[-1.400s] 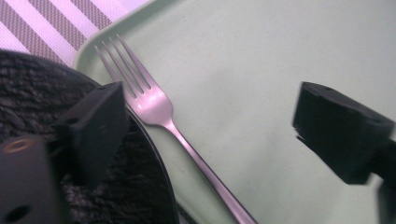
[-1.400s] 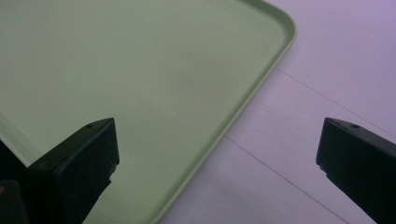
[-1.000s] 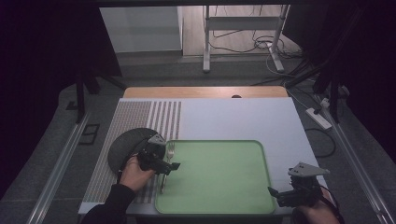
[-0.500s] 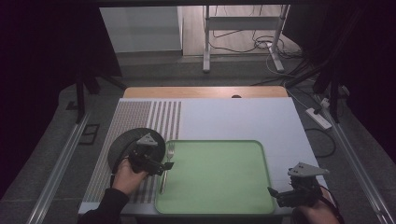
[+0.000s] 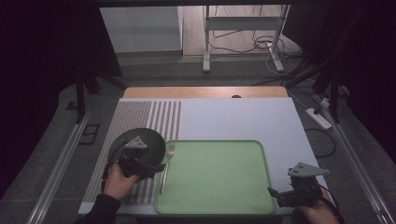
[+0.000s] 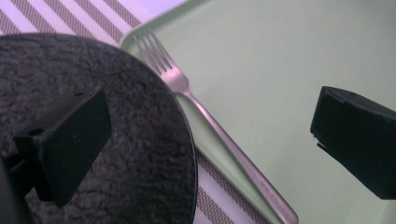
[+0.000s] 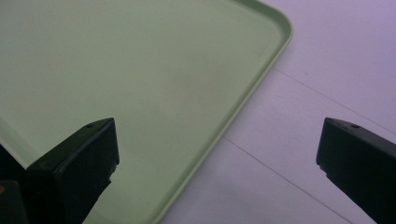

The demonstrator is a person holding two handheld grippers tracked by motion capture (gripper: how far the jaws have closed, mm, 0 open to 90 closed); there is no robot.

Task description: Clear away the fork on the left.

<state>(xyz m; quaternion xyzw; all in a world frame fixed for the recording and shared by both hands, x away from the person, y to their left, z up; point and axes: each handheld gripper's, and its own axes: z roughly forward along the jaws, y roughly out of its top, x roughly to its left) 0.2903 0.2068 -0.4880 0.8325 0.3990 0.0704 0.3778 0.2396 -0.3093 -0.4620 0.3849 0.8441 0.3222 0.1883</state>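
I hold left gripper point(image 5: 156, 169) over plate point(image 5: 122, 144), jaws apart, fork point(image 6: 212, 122) between them at tray's point(image 5: 261, 186) 9 o'clock rim. Next, I judge: descend, clamp handle. Right gripper point(image 5: 275, 195) idle, agape, tray's 4 o'clock corner.

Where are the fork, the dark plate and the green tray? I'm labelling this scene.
fork point(image 6: 180, 84), left gripper view, on the neck below the tines.
dark plate point(image 6: 140, 140), left gripper view, on its textured top face.
green tray point(image 5: 219, 175), high view, on its bare floor.
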